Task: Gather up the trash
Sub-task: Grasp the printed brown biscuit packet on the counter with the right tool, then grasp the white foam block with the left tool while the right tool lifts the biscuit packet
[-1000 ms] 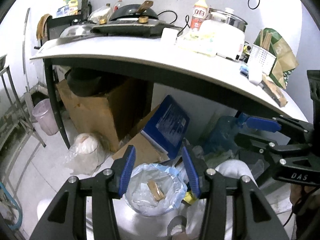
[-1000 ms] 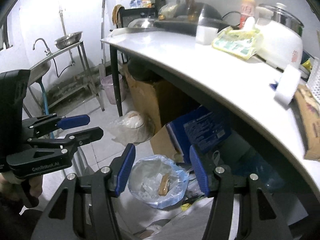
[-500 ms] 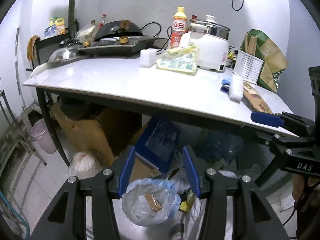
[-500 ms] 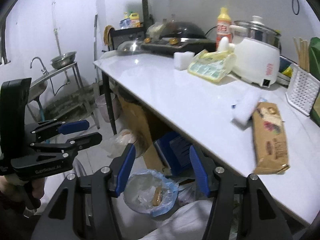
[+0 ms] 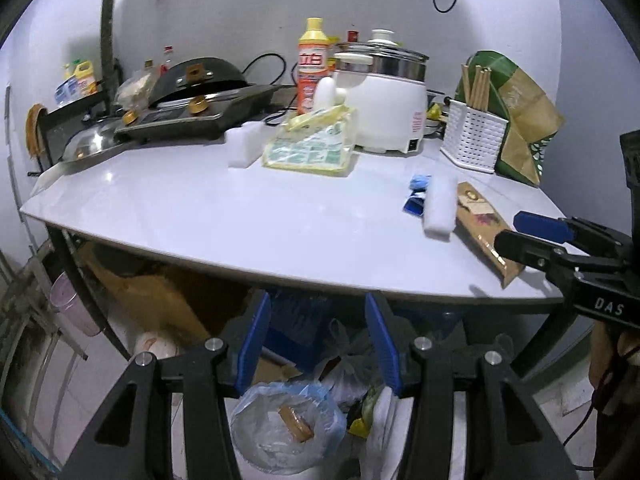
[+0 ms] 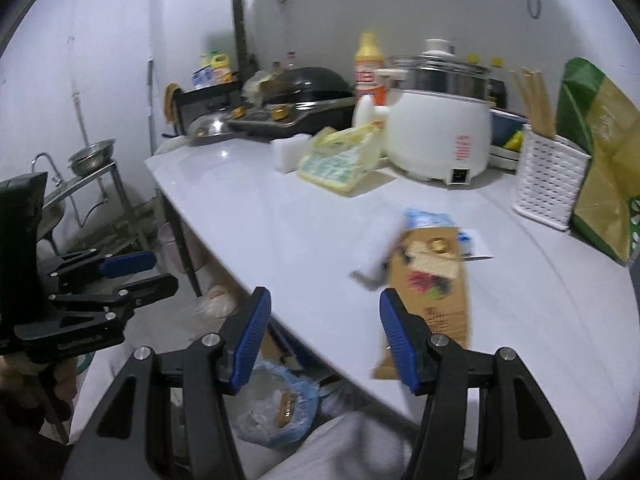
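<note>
Two white sponges [image 5: 243, 145] and one brown packet [image 5: 486, 226] on the table [image 5: 200, 216]

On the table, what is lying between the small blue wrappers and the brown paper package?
A white foam block lies between the blue wrappers and the brown paper package, touching the package's long side. The left wrist view shows this clearly; the right wrist view is blurred there.
</note>
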The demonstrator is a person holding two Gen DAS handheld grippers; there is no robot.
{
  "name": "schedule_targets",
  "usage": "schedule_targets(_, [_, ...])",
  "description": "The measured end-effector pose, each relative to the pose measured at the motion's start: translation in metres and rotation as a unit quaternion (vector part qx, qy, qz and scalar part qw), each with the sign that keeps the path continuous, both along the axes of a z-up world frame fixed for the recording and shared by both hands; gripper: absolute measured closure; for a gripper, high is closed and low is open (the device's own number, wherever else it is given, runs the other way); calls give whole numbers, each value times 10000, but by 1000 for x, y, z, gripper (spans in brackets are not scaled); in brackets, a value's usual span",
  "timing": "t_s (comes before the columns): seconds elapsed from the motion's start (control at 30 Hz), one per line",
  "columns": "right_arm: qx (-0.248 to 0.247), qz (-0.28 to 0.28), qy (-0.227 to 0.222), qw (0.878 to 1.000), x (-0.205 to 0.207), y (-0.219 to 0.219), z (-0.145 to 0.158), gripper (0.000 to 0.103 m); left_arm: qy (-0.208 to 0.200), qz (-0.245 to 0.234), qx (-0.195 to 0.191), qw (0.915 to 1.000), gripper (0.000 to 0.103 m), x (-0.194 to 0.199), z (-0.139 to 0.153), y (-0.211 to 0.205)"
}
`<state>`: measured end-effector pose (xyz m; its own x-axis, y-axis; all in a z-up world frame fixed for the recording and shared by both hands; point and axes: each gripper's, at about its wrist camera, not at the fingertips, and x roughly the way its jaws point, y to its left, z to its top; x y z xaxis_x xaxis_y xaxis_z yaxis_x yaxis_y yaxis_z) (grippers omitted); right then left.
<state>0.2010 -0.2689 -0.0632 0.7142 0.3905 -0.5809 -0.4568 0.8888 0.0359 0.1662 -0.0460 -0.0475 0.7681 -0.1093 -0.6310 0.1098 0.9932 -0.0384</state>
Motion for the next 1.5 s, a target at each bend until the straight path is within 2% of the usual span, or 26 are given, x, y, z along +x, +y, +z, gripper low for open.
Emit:
schedule_targets(0.3, [-214, -458, 87, 9987, 31, -33, -8, 48, 47, -290, 2, 9996, 53, 33, 1, -31])
schedule_targets(0.4, [-196, -493, 192, 9984, 40, -35, -14, 41, 60, -350, 10, 9994, 53, 41, 1, -38])
schedule_targets(0.6, [-227, -505, 431, 9975, 58, -34, -26, 40, 125, -445, 14, 9989, 53, 53, -1, -47])
schedule_targets(0.77, [-380, -481, 412, 9973, 61, -29, -31, 41, 157, -580, 14, 9982, 53, 61, -2, -57])
schedule_targets(0.8, [-399, -486, 402, 9972, 62, -30, -32, 42, 160, -609, 10, 9980, 53, 62, -2, -59])
schedule_targets(0.9, [-540, -516, 376, 9965, 61, -31, -33, 62, 152, -734, 16, 9972, 53, 65, -3, -68])
schedule_targets(1.07, [-552, -540, 290, 9966, 59, -38, -32, 75, 137, -937, 70, 9955, 53, 70, -2, -83])
schedule_targets(1.13, [-503, -557, 260, 9968, 58, -43, -30, 84, 135, -991, 80, 9950, 53, 72, -1, -88])
schedule_targets(1.2, [-492, -607, 224, 9967, 58, -47, -28, 87, 97, -1056, 77, 9943, 52, 74, 1, -93])
schedule_targets(1.27, [-442, -682, 221, 9964, 60, -53, -26, 89, 41, -1087, 55, 9941, 41, 76, 2, -97])
schedule_targets(1.5, [-332, -845, 138, 9958, 60, -74, -21, 90, 64, -1210, 57, 9926, 41, 92, -3, -111])
